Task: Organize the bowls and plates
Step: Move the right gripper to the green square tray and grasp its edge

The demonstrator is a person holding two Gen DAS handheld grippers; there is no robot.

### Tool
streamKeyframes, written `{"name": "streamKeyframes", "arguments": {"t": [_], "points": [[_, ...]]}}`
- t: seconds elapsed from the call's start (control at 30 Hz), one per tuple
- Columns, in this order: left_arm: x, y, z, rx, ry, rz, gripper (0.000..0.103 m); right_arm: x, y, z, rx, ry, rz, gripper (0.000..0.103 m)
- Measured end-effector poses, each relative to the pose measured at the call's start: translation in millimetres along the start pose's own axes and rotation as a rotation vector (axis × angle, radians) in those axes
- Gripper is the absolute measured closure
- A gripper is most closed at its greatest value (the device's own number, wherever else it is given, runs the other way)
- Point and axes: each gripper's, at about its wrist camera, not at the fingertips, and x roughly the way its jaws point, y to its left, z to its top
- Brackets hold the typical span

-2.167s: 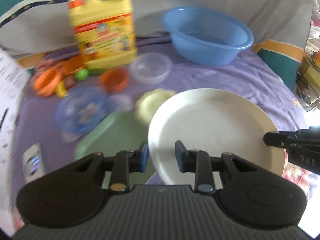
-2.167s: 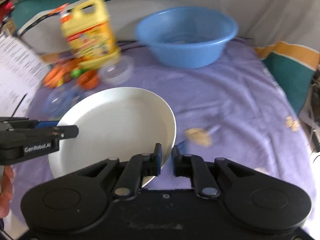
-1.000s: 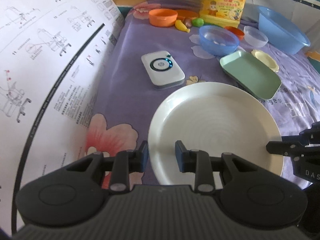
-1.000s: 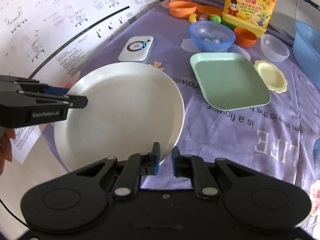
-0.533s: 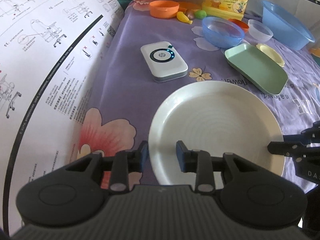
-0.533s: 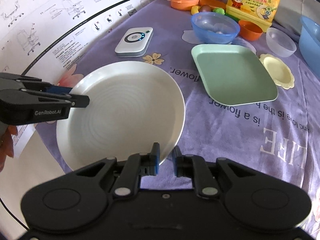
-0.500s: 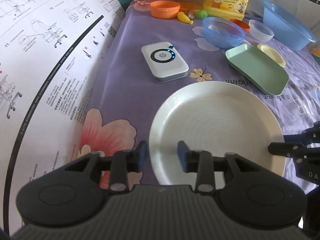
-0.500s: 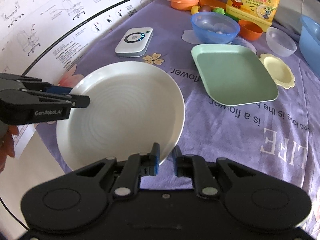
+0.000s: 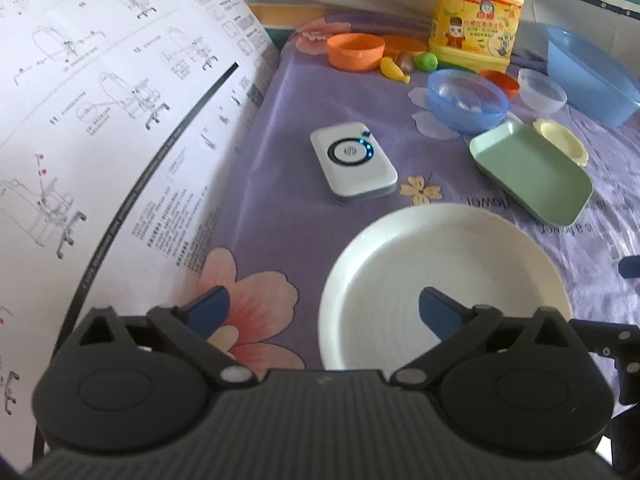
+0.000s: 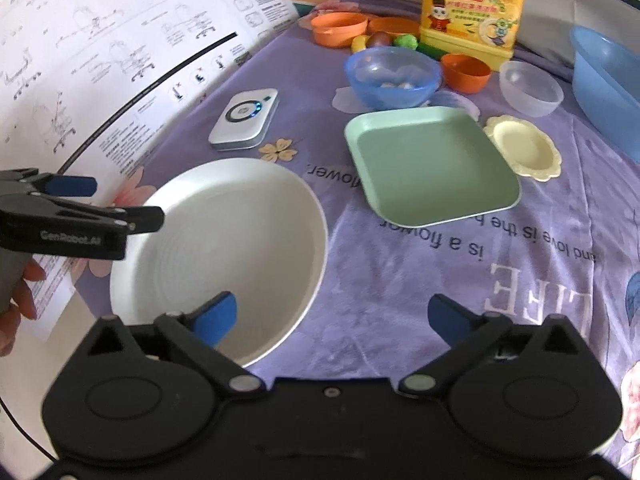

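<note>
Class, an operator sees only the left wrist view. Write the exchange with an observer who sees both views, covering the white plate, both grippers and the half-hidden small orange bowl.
Operator: Is the right gripper gripping the plate?
Observer: No. The right gripper has its jaws opening, and its pads stand clear of the white plate, with the rim between them.
Operator: What is behind my left gripper?
Observer: A hand holds the left gripper, whose jaws are opening over the plate's rim.
Operator: And the small orange bowl?
Observer: The small orange bowl stands upright between the blue bowl and the clear bowl.
</note>
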Motion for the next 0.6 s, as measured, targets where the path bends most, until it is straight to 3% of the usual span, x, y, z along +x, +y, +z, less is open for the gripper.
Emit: {"name": "streamKeyframes", "arguments": {"t": [0.33, 0.57, 0.6], "points": [[-17, -18, 24, -0.025, -0.048, -0.049, 0.000, -17, -53, 2, 0.102, -0.051, -0.042, 0.000], [-5, -55, 47, -0.009, -0.039, -0.102, 0.000, -25, -104, 16, 0.208, -0.110, -0.064, 0.000], [-2, -61, 51, -0.007, -0.037, -0.108, 0.000, -24, -111, 19, 0.218, -0.122, -0.069, 0.004]]}}
